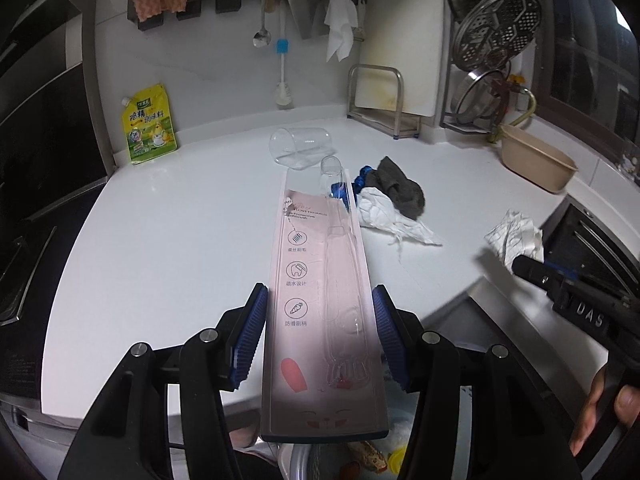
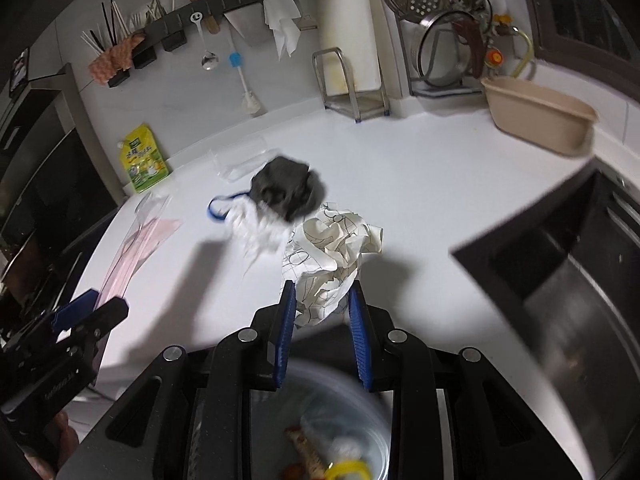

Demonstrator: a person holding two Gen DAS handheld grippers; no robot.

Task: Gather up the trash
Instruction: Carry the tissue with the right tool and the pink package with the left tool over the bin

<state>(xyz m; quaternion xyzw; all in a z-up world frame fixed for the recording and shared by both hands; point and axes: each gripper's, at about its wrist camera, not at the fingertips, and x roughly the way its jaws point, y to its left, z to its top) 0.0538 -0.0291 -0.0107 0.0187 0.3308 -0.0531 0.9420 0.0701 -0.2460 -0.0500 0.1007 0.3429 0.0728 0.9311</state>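
My left gripper point(image 1: 320, 332) is shut on a long pink toothbrush package point(image 1: 320, 264), its blue pads pressing both long edges; the package sticks out over the white counter point(image 1: 168, 232). My right gripper point(image 2: 322, 308) is shut on a crumpled printed paper point(image 2: 332, 252). Both hover at the counter's front edge, over a trash bin point(image 2: 376, 412) that holds scraps. Further back on the counter lie a clear plastic cup point(image 1: 300, 148) on its side, a white crumpled tissue point(image 1: 384, 216), a grey cloth point(image 1: 400, 188) and a blue band point(image 2: 216, 208).
A yellow seasoning pouch point(image 1: 150, 124) leans on the back wall. At the right stand a beige basin point(image 2: 540, 116) and a dark sink point(image 2: 560, 280). A cutting board rack point(image 1: 380, 96) and a dish rack with lids point(image 1: 492, 40) fill the back. A stove edges the left.
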